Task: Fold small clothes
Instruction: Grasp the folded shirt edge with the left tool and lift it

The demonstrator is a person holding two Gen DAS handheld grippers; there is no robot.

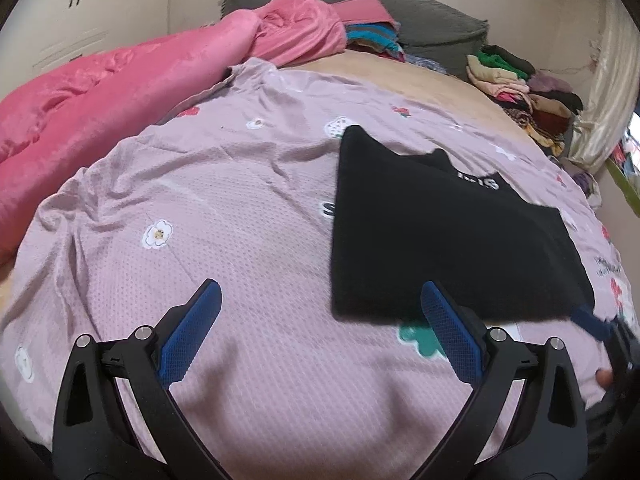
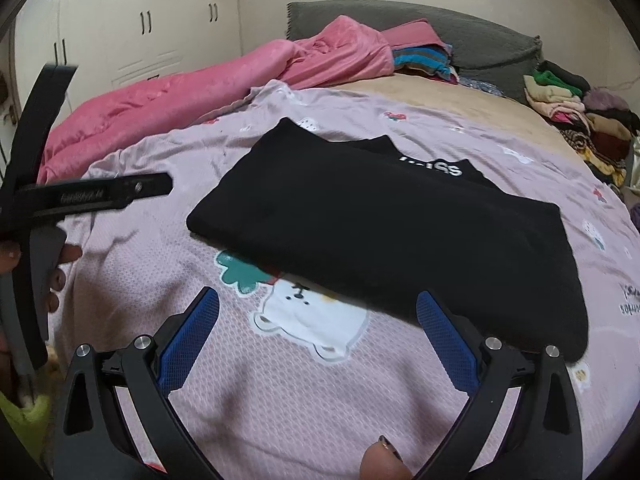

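A black garment (image 1: 440, 232) with white lettering lies folded flat on the mauve printed bedsheet (image 1: 224, 208). It also shows in the right wrist view (image 2: 392, 232). My left gripper (image 1: 320, 304) is open and empty, held above the sheet just left of the garment's near edge. My right gripper (image 2: 318, 312) is open and empty, held above the sheet just before the garment's near edge. The right gripper's blue finger (image 1: 592, 320) shows at the garment's near right corner in the left wrist view. The left gripper's black body (image 2: 80, 196) shows at the left in the right wrist view.
A pink quilt (image 1: 120, 92) is bunched along the left and back of the bed. A grey pillow (image 1: 420, 12) lies at the head. Piles of folded clothes (image 1: 520, 84) sit at the back right. White wardrobe doors (image 2: 140, 32) stand behind.
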